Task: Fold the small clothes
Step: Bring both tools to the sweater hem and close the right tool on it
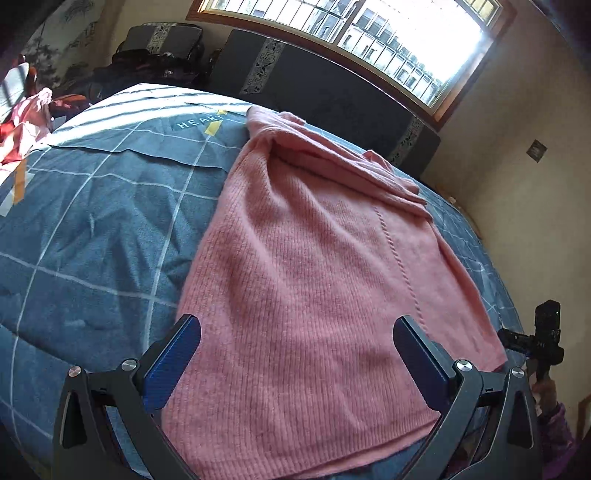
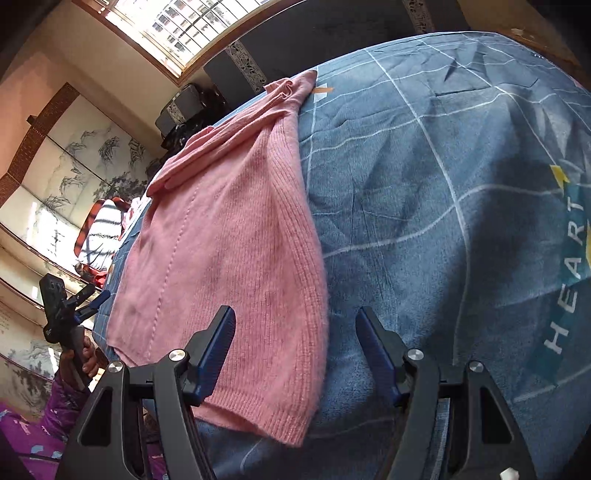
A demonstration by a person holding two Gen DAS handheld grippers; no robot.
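A pink knit sweater (image 1: 306,280) lies flat on the blue checked bedspread (image 1: 96,229), its sleeves folded in across the top. My left gripper (image 1: 297,343) is open, its blue pads (image 1: 173,362) spread above the sweater's near hem, holding nothing. In the right wrist view the sweater (image 2: 229,243) lies left of centre on the bedspread (image 2: 443,206). My right gripper (image 2: 295,343) is open over the sweater's right hem corner, empty. The left gripper also shows in the right wrist view (image 2: 88,306), and the right gripper in the left wrist view (image 1: 517,339).
A dark headboard (image 1: 325,92) and a bright window (image 1: 369,33) stand beyond the bed. Red and white clothes (image 1: 26,118) lie at the far left bed edge. A wall with painted panels (image 2: 74,173) runs along the bed's other side.
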